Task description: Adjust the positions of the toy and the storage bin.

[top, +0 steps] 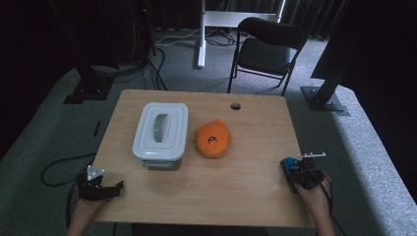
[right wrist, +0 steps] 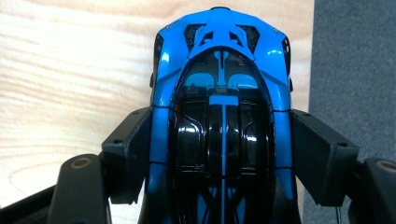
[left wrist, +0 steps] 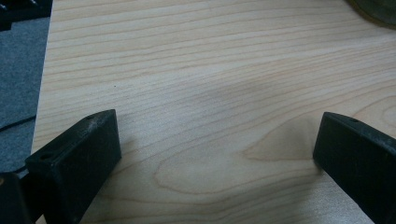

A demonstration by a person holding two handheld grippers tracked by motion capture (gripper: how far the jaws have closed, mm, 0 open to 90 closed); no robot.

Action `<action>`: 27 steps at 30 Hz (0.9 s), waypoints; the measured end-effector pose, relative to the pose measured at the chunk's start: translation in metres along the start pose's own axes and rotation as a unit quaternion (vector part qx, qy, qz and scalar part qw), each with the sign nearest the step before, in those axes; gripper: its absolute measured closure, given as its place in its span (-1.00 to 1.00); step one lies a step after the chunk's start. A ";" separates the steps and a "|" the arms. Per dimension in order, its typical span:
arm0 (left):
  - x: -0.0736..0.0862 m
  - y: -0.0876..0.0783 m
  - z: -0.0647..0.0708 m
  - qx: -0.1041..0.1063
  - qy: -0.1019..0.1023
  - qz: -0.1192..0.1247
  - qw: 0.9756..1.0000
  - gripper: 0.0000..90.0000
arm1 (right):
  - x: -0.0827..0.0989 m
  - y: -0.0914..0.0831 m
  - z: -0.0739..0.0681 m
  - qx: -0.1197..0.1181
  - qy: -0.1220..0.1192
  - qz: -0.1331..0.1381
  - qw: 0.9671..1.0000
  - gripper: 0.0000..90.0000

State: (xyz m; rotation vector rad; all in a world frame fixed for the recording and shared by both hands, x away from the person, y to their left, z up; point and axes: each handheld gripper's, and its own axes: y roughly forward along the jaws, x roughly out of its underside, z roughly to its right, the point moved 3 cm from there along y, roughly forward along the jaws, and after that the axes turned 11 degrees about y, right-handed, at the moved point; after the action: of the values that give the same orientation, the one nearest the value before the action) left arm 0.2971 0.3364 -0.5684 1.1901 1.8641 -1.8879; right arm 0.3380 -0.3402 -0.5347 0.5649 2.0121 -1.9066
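My right gripper [top: 293, 169] is shut on a blue and black toy car [right wrist: 222, 107] at the table's right edge; both black jaws press on the car's sides, and the car [top: 289, 164] shows as a small blue shape in front of the hand. My left gripper [top: 110, 189] rests near the front left corner of the table, open, with bare wood between its jaws [left wrist: 215, 154]. An orange plush ball [top: 213, 139] lies mid-table. To its left stands a white lidded box [top: 161, 132].
The wooden table [top: 246, 196] has a small round hole [top: 235, 106] near its far edge. A black folding chair [top: 265, 49] stands behind the table on grey carpet. Dark frame posts rise at both sides, and cables trail on the floor at the left.
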 end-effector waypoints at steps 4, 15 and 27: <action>0.000 0.000 0.000 0.000 0.000 0.000 1.000 -0.97 | 0.005 0.007 0.004 -0.005 0.014 -0.002 1.000 -0.39; 0.000 0.000 0.000 0.000 0.000 0.000 1.000 -0.97 | 0.007 0.010 0.006 -0.021 0.025 0.005 0.999 -0.40; 0.000 0.000 0.000 -0.001 -0.001 0.000 1.000 -0.97 | -0.002 -0.001 0.010 -0.032 0.034 0.018 0.999 -0.53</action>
State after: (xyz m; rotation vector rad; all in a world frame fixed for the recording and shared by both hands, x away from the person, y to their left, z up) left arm 0.2970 0.3363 -0.5684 1.1872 1.8643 -1.8868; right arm 0.3391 -0.3508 -0.5335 0.6525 2.0828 -1.8190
